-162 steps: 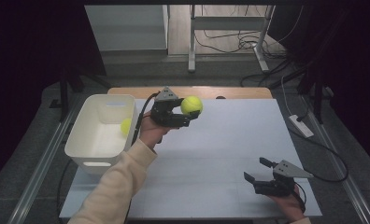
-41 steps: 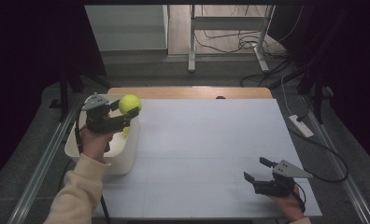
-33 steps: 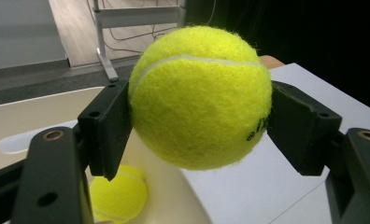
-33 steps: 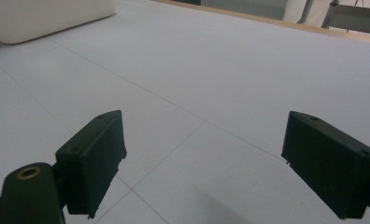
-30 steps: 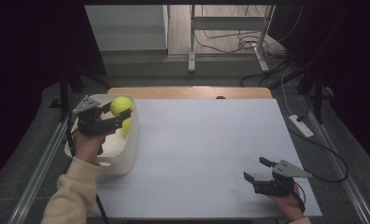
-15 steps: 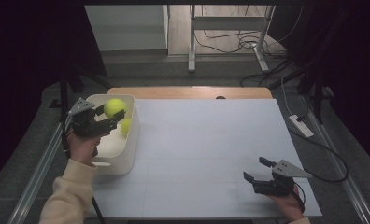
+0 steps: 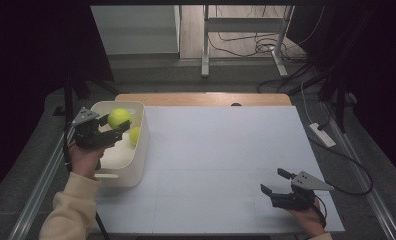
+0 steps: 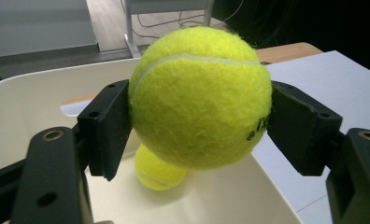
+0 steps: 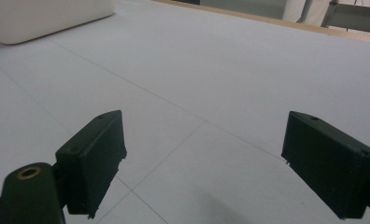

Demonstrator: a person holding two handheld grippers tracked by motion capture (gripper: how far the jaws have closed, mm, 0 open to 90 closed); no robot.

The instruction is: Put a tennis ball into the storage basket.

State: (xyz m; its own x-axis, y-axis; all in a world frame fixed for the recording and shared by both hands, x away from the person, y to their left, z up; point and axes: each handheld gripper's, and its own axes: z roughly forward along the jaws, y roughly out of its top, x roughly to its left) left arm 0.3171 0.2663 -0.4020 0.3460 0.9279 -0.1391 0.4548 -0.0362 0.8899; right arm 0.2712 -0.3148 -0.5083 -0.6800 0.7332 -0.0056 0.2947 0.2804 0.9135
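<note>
Since the earlier frames, the left gripper (image 7: 115, 131) has carried its tennis ball (image 7: 118, 117) leftward from over the table (image 7: 226, 150) to a spot above the white bin (image 7: 136, 165), while the right gripper (image 7: 277, 186) has stayed at the table's near right corner. In the left gripper view, both black jaws press against the sides of the tennis ball (image 8: 201, 95), clamping it firmly above the bin's interior. Below it, a second tennis ball (image 8: 157, 170) lies on the bin's floor near the wall on the table side; in the high view this second tennis ball (image 7: 134, 135) sits just beside that same wall. The person's left hand (image 7: 83, 157) grips the tool, a cream sleeve (image 7: 68, 212) trailing down to the bottom edge. The right gripper's jaws stand wide apart with nothing between them, low over the white table surface (image 9: 220, 70), with a corner of the bin (image 9: 43, 16) at the far upper left of that view. Beyond the table, cables (image 7: 256, 45) lie on the floor
</note>
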